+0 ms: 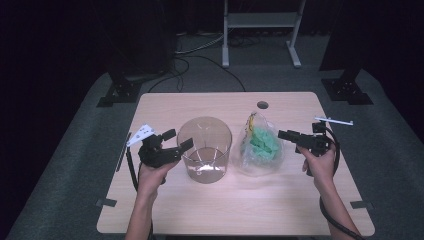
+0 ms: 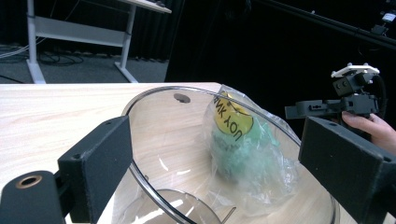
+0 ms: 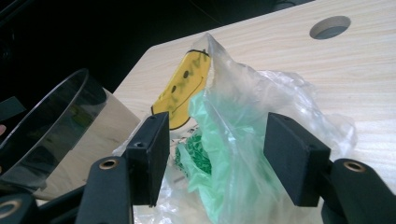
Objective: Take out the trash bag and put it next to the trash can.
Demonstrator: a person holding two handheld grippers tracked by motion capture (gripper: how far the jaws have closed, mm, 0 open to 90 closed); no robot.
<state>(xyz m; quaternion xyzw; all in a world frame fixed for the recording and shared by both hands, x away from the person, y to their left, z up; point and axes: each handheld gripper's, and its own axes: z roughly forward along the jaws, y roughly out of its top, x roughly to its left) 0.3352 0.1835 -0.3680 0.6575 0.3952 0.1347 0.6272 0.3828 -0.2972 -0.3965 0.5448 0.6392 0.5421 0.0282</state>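
Note:
A clear round container (image 1: 204, 121) stands mid-table. Right beside it lies a clear plastic bag (image 1: 260, 146) with green stuff inside and a yellow smiley print. My left gripper (image 1: 179, 140) is at the container's left wall, open, with its jaws wide. In the left gripper view its jaws (image 2: 217, 140) frame the container's rim (image 2: 154, 93) and, through it, the bag (image 2: 243, 149). My right gripper (image 1: 285, 135) points left at the bag's right side. It is open; in the right gripper view (image 3: 217, 144) loose plastic of the bag (image 3: 233, 107) lies between the jaws, unpressed.
A round cable hole (image 1: 262, 105) sits near the table's far edge. A white frame (image 1: 260, 20) and black stand feet (image 1: 120, 92) (image 1: 347, 90) stand on the floor behind, with cables. The container (image 3: 56, 121) is left of the bag in the right gripper view.

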